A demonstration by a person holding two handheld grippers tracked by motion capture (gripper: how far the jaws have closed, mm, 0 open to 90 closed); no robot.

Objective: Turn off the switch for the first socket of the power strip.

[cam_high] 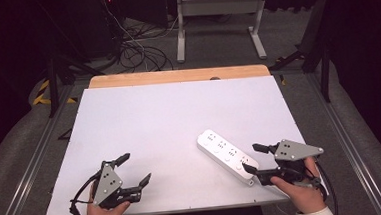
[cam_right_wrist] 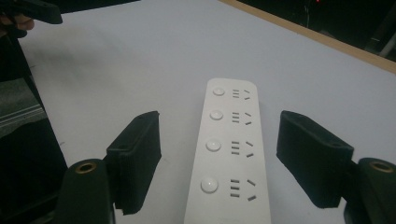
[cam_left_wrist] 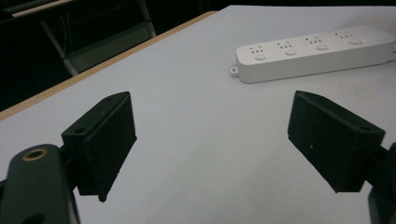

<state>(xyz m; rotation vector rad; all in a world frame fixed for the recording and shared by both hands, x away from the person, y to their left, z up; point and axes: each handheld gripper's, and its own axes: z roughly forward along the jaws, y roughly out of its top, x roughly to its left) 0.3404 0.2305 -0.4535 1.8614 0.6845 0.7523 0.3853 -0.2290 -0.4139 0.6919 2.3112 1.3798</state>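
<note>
A white power strip (cam_high: 227, 156) with several sockets and round buttons lies flat and slanted on the white table (cam_high: 179, 118), right of centre near the front. My right gripper (cam_high: 254, 158) is open at the strip's near end; in the right gripper view the power strip (cam_right_wrist: 231, 149) runs between the two black jaws, apart from both. My left gripper (cam_high: 136, 168) is open over bare table at the front left, nothing between its jaws. From the left gripper view the power strip (cam_left_wrist: 317, 52) lies farther off, beyond the jaws.
A wooden strip (cam_high: 179, 76) edges the table's far side. Beyond it are a white desk frame (cam_high: 221, 20) and loose cables (cam_high: 140, 53) on the floor. Metal rails (cam_high: 38, 152) run along both sides of the table. The front edge lies just below both hands.
</note>
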